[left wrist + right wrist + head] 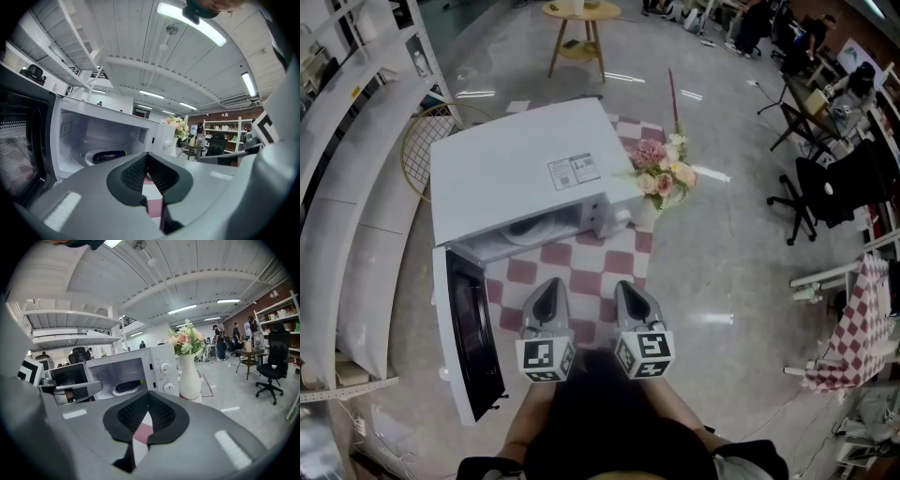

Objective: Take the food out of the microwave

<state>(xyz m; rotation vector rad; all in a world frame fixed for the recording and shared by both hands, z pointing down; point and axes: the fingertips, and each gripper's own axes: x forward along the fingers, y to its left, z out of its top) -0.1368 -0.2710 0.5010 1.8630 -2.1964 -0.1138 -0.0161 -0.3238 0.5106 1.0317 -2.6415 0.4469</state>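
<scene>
White microwave point(525, 169) mid-frame has its door point(467, 337) open, dark food point(127, 386) on a plate point(116, 392) inside the cavity, left gripper point(549, 292) and right gripper point(628, 294) clenched empty just in front, so reach, grab and pull-out remain.

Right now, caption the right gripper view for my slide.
Shut right gripper faces the open microwave, dark food on a white plate inside, flower vase beside it.
</scene>
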